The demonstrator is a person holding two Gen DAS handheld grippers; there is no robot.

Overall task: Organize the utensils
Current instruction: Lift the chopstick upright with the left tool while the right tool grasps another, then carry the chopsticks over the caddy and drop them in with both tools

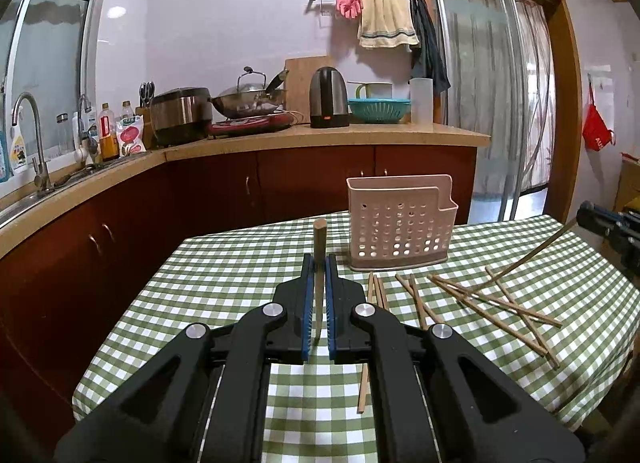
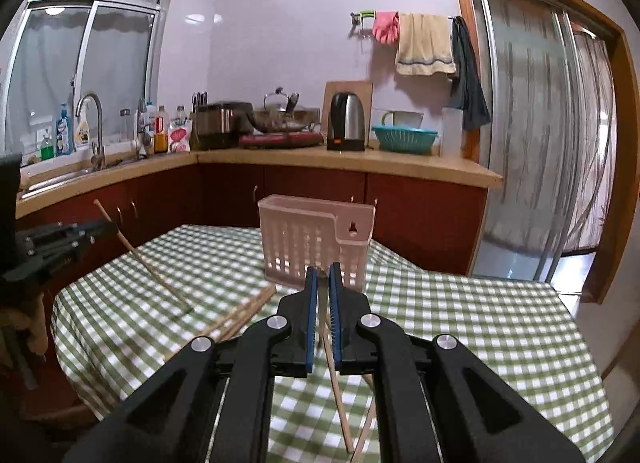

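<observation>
The left gripper [image 1: 319, 263] pinches one upright chopstick [image 1: 319, 241]; the right gripper [image 2: 323, 275] clamps another chopstick [image 2: 322, 295], tilted. More loose chopsticks [image 1: 496, 303] lie crossed on the checked tablecloth [image 1: 224, 283], right of centre. Farther off stands the pink perforated holder [image 1: 400, 223]
</observation>
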